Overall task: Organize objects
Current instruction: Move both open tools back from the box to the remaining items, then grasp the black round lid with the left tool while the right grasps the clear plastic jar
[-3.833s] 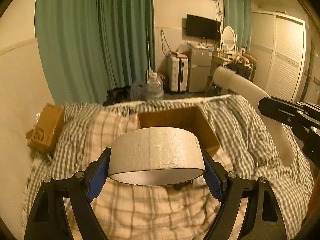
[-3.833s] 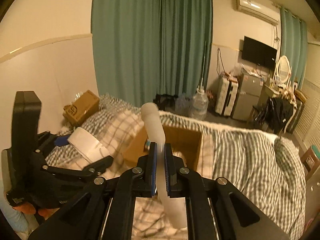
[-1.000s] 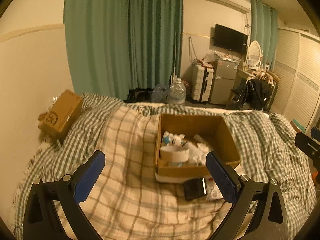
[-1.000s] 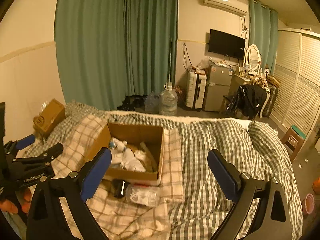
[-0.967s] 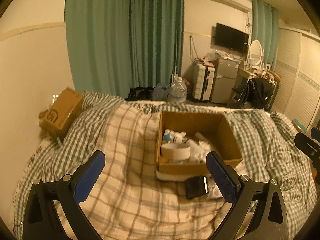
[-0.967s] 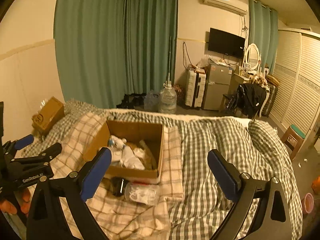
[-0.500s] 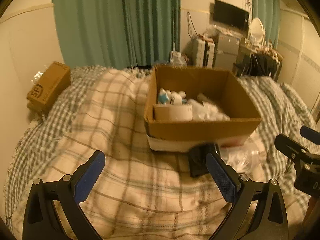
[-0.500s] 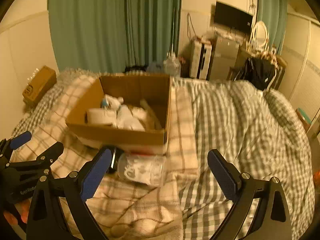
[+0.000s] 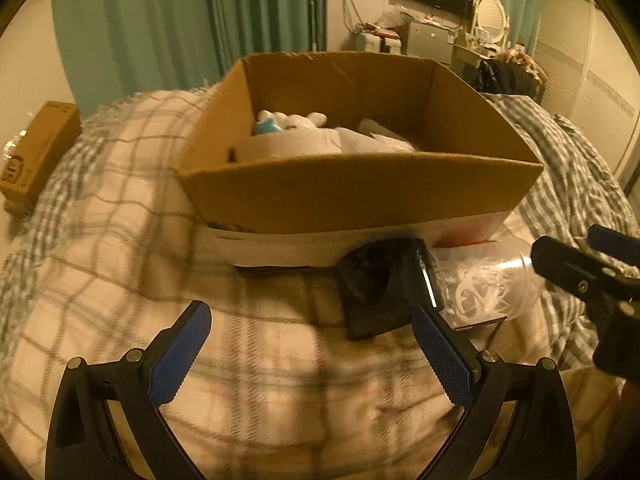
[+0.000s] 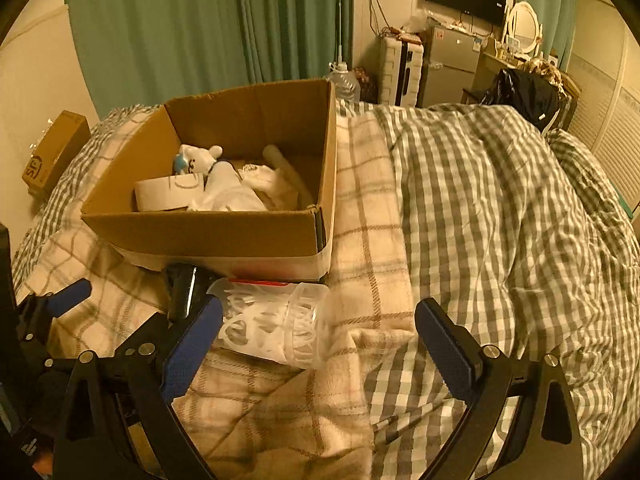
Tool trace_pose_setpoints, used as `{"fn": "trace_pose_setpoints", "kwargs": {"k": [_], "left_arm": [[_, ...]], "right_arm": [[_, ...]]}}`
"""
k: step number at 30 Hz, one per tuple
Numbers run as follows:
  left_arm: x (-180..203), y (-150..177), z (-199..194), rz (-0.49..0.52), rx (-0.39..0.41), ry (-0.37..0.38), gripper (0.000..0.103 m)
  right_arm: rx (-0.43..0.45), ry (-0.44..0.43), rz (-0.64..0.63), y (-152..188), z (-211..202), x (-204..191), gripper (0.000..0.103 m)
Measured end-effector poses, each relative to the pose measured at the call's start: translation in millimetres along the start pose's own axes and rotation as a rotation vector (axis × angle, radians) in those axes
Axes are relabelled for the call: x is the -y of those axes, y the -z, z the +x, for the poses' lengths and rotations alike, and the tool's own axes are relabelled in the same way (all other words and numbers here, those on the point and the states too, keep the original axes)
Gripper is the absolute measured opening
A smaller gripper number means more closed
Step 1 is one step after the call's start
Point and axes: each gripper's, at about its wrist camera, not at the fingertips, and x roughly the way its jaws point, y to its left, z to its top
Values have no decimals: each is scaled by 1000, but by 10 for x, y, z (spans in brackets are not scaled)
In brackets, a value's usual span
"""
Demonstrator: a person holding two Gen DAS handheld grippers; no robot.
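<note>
On the plaid blanket [image 10: 372, 208], just before the cardboard box [image 10: 224, 236] (tape roll [image 10: 168, 194] already inside), both the left gripper [image 9: 310, 344] and right gripper [image 10: 318, 332] gape empty near a black case [image 9: 380, 284] and clear plastic jar [image 10: 280, 326].

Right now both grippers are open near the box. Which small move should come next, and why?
Probably lower the open right gripper around the clear container lying on the blanket in front of the cardboard box; it already sits partly between the fingers.
</note>
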Motion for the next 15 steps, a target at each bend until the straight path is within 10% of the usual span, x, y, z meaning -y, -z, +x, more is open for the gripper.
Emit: {"fn": "trace_pose_setpoints", "kwargs": {"k": [12, 15], "left_arm": [[117, -107, 412, 20, -55, 56, 99], [50, -116, 443, -13, -65, 149, 63]], "right_arm": [[-37, -5, 27, -25, 153, 53, 97], [-48, -3, 29, -24, 196, 55, 97]]}}
